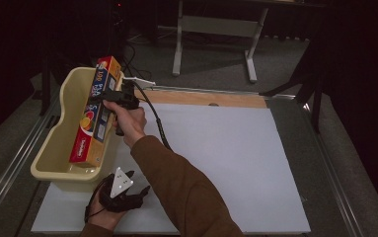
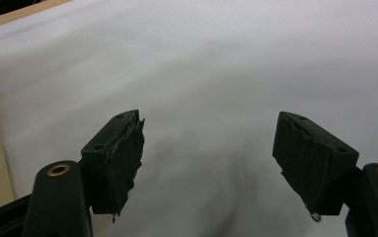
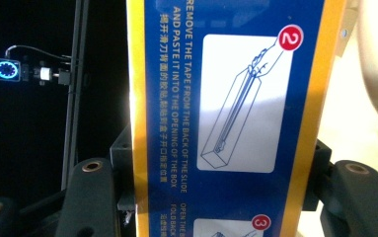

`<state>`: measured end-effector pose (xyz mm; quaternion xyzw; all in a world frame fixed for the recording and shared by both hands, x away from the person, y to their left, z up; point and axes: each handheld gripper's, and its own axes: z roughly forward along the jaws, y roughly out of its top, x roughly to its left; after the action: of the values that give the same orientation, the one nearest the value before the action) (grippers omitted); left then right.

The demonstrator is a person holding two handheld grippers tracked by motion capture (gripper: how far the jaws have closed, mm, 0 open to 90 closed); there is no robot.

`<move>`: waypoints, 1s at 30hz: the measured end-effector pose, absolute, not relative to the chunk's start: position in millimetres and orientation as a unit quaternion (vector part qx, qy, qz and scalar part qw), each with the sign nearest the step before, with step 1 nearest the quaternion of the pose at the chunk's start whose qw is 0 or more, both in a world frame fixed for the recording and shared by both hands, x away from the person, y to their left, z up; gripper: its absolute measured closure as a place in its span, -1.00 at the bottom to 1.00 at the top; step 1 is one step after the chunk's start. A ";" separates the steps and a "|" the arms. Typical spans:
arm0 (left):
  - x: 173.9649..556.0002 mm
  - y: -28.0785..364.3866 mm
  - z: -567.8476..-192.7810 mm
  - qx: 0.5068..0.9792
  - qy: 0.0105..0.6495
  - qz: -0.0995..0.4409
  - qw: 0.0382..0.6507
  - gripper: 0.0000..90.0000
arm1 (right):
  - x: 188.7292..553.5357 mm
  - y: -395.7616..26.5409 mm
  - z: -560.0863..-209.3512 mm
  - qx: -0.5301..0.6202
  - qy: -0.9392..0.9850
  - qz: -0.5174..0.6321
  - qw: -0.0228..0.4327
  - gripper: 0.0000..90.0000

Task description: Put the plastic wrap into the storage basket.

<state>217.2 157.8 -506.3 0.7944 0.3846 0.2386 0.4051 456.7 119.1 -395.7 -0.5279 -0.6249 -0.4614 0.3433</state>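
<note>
A long blue, yellow and orange carton (image 1: 95,111) hangs tilted over the cream plastic bin (image 1: 65,89), its near end low inside the bin. My right gripper (image 1: 108,96) is shut on the carton's middle. In the right gripper view the carton (image 3: 226,113) fills the space between the two black jaws, its printed instructions facing the camera. My left gripper (image 1: 136,193) rests low on the white sheet near the front edge. In the left gripper view my left gripper (image 2: 208,148) is open, with only white sheet between its fingers (image 2: 122,158).
The bin stands at the left edge of the white sheet (image 1: 216,158). A wooden strip (image 1: 211,98) runs along the sheet's far edge. The right gripper's cable (image 1: 154,121) trails over the sheet. A table frame (image 1: 216,29) stands on the floor beyond.
</note>
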 end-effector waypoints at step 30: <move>216.9 160.7 -505.3 0.789 0.391 0.239 0.409 -0.39 | 447.7 139.6 -417.7 -0.596 -0.638 -0.376 0.311 -0.18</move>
<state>216.9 160.7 -505.3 0.7894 0.3907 0.2393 0.4086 447.7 139.6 -417.7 -0.5955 -0.6379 -0.3760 0.3115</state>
